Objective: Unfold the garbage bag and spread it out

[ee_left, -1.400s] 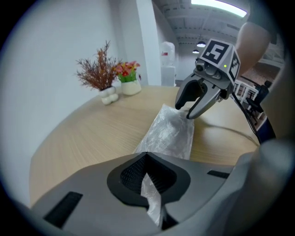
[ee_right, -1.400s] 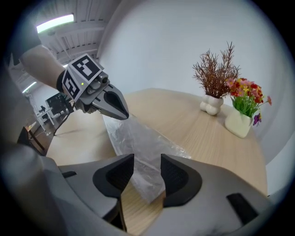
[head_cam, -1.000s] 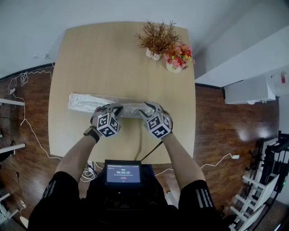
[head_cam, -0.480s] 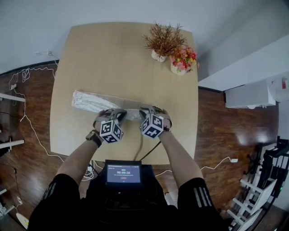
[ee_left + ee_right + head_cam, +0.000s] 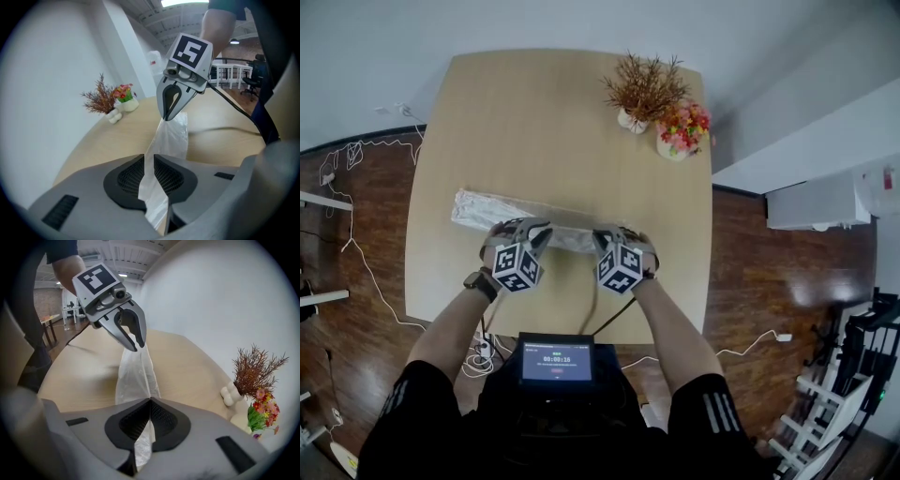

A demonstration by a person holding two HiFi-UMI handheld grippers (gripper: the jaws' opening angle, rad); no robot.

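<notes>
Right gripper (image 5: 150, 401) pinches thin translucent-white folded garbage bag (image 5: 487, 208); left gripper (image 5: 149, 161) jaws just opening around it. Risk: bag slips from left, stays folded.

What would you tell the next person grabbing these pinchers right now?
Left gripper: jaws just easing apart, with a narrow gap; the garbage bag runs between them.
Right gripper: just closed, shut on the bag.
Bag: a long folded strip across the table, its right end raised between the two grippers.
Done: one end picked up.
Left: unfold the bag and spread it flat.
</notes>
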